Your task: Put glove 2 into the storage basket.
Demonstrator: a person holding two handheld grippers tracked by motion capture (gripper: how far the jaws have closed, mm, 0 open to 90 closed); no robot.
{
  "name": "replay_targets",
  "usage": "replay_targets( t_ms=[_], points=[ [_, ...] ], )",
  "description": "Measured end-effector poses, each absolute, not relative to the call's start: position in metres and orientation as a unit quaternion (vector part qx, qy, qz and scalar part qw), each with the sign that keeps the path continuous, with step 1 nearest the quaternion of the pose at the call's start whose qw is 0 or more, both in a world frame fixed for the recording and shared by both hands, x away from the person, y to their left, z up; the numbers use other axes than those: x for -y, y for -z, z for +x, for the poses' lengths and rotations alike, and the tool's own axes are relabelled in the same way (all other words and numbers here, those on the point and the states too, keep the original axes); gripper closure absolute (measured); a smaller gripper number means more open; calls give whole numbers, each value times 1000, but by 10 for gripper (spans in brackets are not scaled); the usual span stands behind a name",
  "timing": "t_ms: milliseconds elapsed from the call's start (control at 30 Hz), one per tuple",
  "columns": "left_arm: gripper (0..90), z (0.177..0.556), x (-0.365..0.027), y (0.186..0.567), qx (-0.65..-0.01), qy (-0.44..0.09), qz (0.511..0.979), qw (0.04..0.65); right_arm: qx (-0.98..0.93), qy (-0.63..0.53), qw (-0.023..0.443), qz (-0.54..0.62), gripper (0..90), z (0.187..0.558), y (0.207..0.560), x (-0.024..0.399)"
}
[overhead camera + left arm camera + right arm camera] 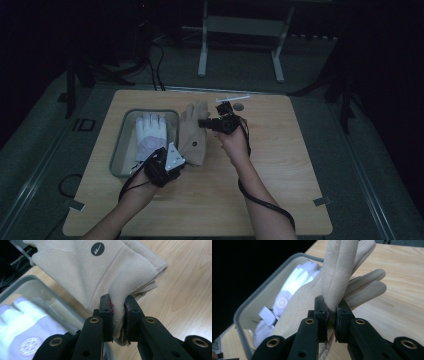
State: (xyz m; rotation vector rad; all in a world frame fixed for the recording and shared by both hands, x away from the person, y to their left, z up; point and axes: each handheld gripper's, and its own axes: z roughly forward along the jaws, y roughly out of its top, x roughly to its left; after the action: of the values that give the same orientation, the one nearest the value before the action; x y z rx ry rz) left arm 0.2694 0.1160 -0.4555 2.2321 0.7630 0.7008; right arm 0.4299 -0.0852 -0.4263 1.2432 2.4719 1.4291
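Gripping a beige glove [192, 134] at both ends, two grippers hold it over the wooden table [280, 165], just right of a grey bin [120, 150]. Left gripper [117, 312]: jaws clamped on the cuff edge. Right gripper [331, 310]: jaws pinched on the base of a glove finger. A white glove [150, 132] lies inside the bin.
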Motion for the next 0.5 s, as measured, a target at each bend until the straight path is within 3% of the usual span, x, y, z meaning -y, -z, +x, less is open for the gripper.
replay_targets(
  t_ms=[500],
  points=[
    [799, 258, -169, 444, -325, -289, 844, 313, -809, -465, -3, 361, 827, 434, 414, 19]
  ],
)
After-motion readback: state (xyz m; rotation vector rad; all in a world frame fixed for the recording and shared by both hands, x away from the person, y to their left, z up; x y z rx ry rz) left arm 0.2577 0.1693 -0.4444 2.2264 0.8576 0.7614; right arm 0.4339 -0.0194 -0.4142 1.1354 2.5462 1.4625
